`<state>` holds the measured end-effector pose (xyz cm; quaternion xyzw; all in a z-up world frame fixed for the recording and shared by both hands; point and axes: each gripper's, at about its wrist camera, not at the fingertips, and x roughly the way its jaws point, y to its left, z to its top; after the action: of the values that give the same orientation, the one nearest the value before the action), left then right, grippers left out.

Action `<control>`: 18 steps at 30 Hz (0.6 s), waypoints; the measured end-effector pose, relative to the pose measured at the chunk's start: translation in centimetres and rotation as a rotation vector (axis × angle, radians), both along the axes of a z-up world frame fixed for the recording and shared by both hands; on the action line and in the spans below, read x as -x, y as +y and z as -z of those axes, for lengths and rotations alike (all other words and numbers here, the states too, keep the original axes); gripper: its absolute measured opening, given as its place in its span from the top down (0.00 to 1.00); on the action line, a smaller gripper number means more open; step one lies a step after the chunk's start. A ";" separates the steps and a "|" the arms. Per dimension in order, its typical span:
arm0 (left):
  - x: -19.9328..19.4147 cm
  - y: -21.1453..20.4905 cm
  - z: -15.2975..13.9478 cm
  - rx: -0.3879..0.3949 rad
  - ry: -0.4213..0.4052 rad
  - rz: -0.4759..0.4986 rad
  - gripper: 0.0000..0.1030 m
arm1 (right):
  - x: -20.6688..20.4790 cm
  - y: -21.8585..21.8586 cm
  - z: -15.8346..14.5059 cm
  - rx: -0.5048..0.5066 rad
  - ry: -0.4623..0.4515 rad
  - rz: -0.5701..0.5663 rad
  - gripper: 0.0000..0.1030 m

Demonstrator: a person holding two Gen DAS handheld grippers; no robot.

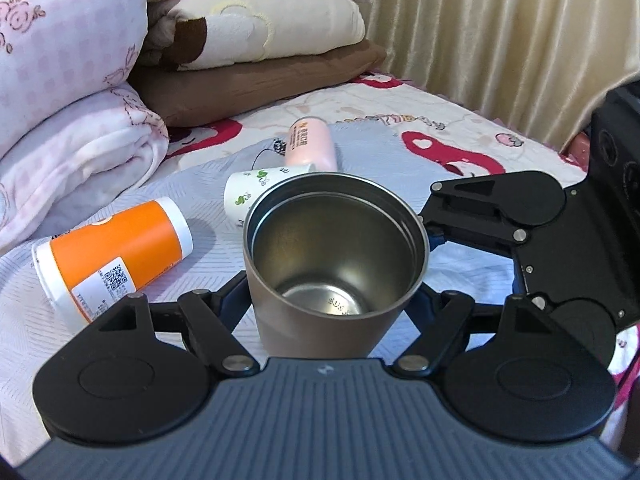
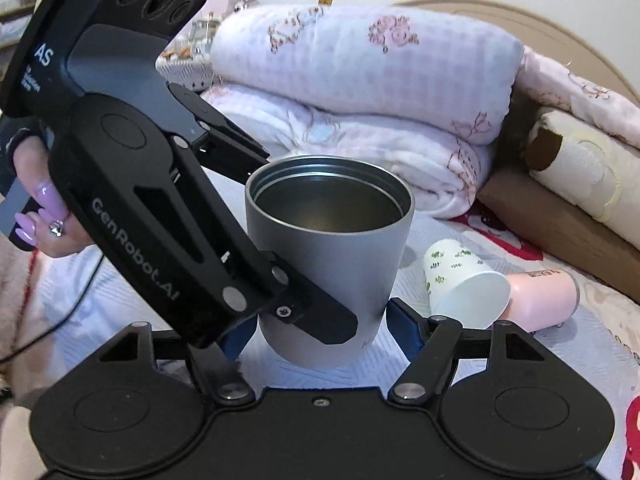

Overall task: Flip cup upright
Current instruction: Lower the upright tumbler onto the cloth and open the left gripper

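Note:
A grey-brown steel cup (image 1: pixel 332 256) stands upright, mouth up, on the pale blue cloth (image 1: pixel 200 184); it also shows in the right wrist view (image 2: pixel 328 256). My left gripper (image 1: pixel 328 304) has its fingers against both sides of the cup low down, shut on it. My right gripper (image 2: pixel 316 320) sits around the cup's base with a gap on its right side, open. The left gripper's body (image 2: pixel 168 216) crosses in front of the cup in the right wrist view. The right gripper's body (image 1: pixel 532 232) is at the cup's right in the left wrist view.
Three other cups lie on their sides on the cloth: an orange one (image 1: pixel 116 252), a white leaf-print paper one (image 1: pixel 256 192) (image 2: pixel 460 280) and a pink one (image 1: pixel 312 144) (image 2: pixel 540 296). Folded quilts (image 1: pixel 72 92) and pillows (image 1: pixel 256 32) are stacked behind. A curtain (image 1: pixel 500 32) hangs at right.

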<state>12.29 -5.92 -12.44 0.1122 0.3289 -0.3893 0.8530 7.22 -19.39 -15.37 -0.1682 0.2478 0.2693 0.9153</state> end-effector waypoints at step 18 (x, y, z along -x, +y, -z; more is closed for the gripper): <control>-3.4 -1.3 2.1 0.001 0.091 -0.019 0.24 | -2.5 -1.2 1.7 -0.055 0.105 0.075 0.28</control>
<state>15.66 -7.21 -14.53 0.0906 0.3683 -0.3860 0.8409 9.72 -20.58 -17.10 -0.1192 0.2942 0.2499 0.9147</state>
